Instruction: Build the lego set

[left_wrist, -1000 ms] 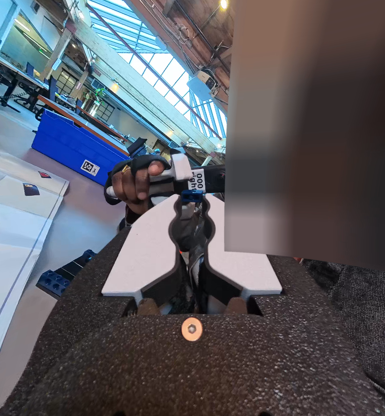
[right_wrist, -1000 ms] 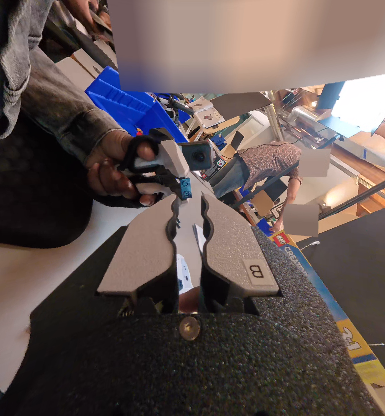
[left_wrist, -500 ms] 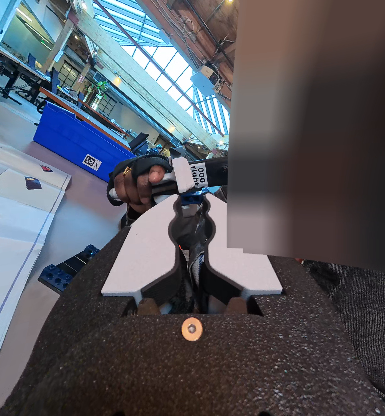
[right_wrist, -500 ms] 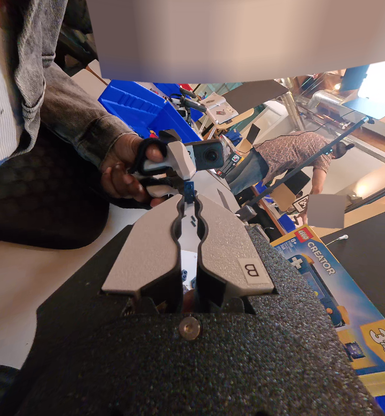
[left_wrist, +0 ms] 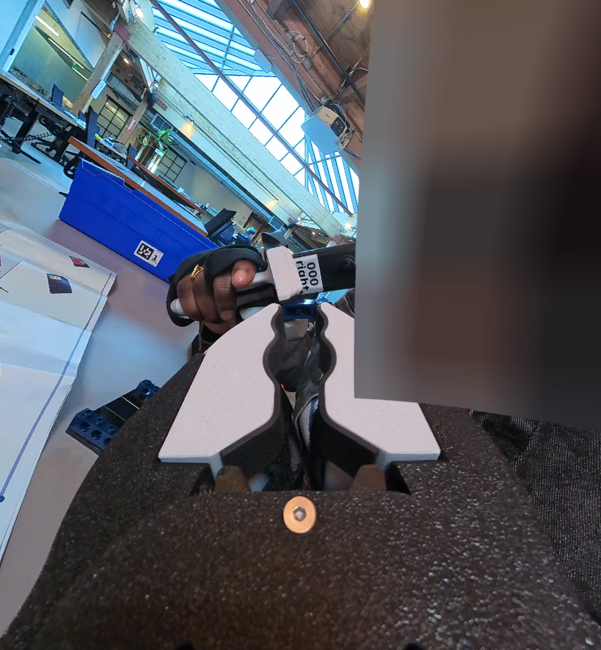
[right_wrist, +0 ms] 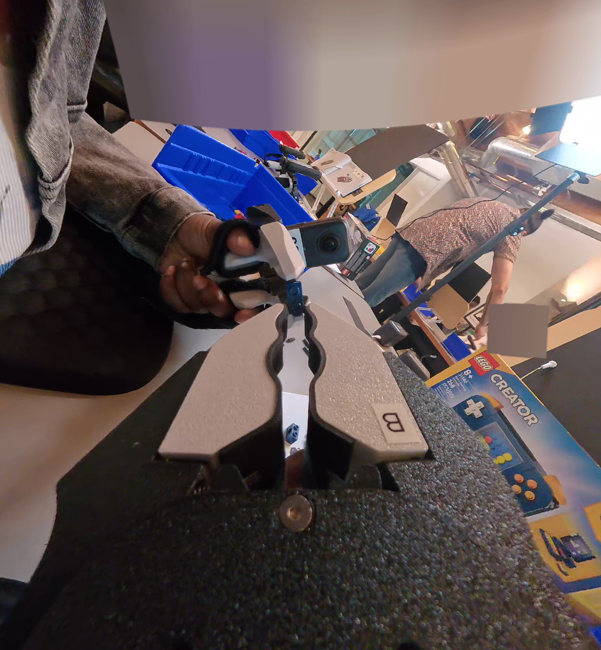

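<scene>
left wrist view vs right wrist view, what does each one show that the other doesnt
Only the left wrist view: a printed instruction sheet on the table, a dark blue brick assembly beside it, and skylights overhead.

Only the right wrist view: a colourful toy box, a loose small blue brick on the table, a person bending over behind.

Both: a small blue brick pinched between the two grippers' jaws, which meet tip to tip, and a blue bin.
</scene>
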Demonstrator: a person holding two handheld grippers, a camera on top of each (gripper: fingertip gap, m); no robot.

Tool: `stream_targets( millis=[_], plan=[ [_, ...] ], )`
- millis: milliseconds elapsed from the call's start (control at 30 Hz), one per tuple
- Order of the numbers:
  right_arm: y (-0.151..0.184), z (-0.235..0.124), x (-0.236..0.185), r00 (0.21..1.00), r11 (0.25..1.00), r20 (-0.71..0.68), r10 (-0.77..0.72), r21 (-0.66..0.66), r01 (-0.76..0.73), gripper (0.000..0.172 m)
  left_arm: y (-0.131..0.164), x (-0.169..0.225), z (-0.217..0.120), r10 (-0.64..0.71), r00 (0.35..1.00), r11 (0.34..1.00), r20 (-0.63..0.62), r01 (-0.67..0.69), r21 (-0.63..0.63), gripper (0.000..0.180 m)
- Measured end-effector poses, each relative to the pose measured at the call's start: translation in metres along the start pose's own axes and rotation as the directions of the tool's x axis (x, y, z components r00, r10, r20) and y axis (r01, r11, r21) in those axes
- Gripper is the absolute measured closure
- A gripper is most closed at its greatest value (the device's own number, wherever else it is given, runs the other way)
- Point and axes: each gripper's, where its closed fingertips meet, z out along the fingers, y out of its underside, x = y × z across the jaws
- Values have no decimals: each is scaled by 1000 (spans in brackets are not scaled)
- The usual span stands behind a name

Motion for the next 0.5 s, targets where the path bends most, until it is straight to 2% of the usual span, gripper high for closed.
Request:
stream_targets(
  millis=[500],
  plan=[
    [1,1,-1,1000,1000,6,24,9,-24,161,1,-4,0,-14,1000,1000,19,14,-7,164]
  ],
)
